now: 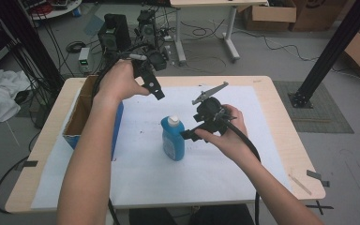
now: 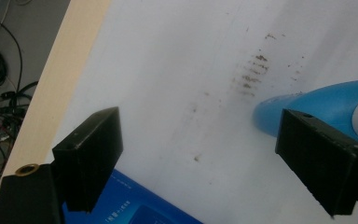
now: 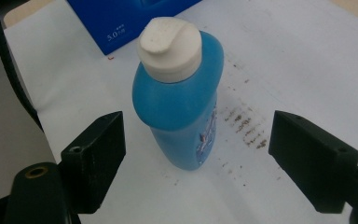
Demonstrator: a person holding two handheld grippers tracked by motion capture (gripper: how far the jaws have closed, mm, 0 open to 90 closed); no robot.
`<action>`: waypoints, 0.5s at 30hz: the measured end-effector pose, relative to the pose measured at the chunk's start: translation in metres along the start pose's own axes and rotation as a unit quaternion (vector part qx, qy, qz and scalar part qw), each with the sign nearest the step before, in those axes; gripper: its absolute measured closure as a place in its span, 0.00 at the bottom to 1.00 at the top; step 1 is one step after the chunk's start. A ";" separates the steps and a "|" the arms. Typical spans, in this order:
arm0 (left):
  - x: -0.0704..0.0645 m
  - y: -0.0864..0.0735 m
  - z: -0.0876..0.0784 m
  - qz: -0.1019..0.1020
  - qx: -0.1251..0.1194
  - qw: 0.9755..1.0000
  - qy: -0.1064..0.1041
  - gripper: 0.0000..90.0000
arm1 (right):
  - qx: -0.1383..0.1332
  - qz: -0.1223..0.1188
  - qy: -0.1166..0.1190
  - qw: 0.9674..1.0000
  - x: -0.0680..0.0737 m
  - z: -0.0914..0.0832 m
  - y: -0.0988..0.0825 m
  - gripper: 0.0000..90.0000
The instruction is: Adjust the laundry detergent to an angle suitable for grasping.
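Observation:
A blue bottle [image 1: 173,140] with a white cap [image 1: 172,121] stands upright on the white sheet [image 1: 215,164] near the table's middle. My right gripper [image 1: 191,135] is just to its right, low over the sheet. In the right gripper view its jaws [image 3: 198,144] are open, with the bottle [image 3: 179,107] standing a little ahead between them, untouched. My left gripper [image 1: 157,92] is held higher, behind and left of the bottle. It is open [image 2: 200,149] with nothing in it, and the bottle [image 2: 317,102] shows past its right jaw.
An open box [image 1: 80,112] with blue sides stands at the table's left edge, its blue side [image 2: 135,207] [image 3: 130,18] close to both grippers. Brown specks [image 3: 244,126] mark the sheet beside the bottle. Cables and equipment [image 1: 122,33] crowd the floor beyond the table.

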State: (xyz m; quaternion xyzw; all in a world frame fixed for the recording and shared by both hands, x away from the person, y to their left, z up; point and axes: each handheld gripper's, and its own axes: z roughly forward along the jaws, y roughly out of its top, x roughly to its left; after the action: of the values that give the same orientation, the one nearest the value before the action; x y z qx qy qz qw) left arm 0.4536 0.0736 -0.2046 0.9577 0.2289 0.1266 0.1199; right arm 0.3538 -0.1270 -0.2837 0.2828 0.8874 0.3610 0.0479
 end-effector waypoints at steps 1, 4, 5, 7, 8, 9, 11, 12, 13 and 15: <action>0.000 0.000 0.000 -0.001 0.001 1.000 0.000 0.17 | 0.000 -0.001 0.001 1.000 0.002 0.002 0.000 0.21; 0.000 0.000 0.000 0.000 0.001 1.000 0.000 0.17 | 0.003 -0.004 0.001 1.000 0.004 0.007 -0.001 0.20; -0.001 0.000 0.000 -0.001 0.001 1.000 0.000 0.17 | 0.003 -0.004 0.001 1.000 0.004 0.007 -0.001 0.20; -0.001 0.001 0.000 0.002 0.001 1.000 0.001 0.17 | 0.004 -0.002 -0.001 1.000 0.006 0.013 -0.002 0.21; -0.001 0.001 0.000 0.002 0.001 1.000 0.001 0.17 | 0.003 -0.002 -0.001 1.000 0.007 0.014 -0.002 0.21; -0.001 0.001 0.001 0.002 0.001 1.000 -0.001 0.17 | 0.003 0.000 -0.001 1.000 0.007 0.016 -0.002 0.21; -0.002 0.001 0.001 0.002 0.001 1.000 0.000 0.17 | 0.004 -0.004 -0.002 1.000 0.008 0.019 -0.002 0.21; -0.002 0.001 0.001 0.002 0.001 1.000 0.000 0.17 | 0.002 -0.002 -0.002 1.000 0.009 0.021 -0.003 0.21; -0.002 0.001 0.001 0.002 0.001 1.000 0.000 0.17 | 0.002 -0.002 -0.002 1.000 0.009 0.021 -0.003 0.21; -0.002 0.002 0.001 0.001 0.001 1.000 0.000 0.17 | 0.004 -0.005 -0.006 1.000 0.011 0.027 -0.002 0.21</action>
State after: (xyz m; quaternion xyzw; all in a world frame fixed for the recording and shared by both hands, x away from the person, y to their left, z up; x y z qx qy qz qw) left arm 0.4532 0.0714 -0.2053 0.9580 0.2281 0.1263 0.1191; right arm 0.3512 -0.1058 -0.3035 0.2810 0.8900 0.3552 0.0537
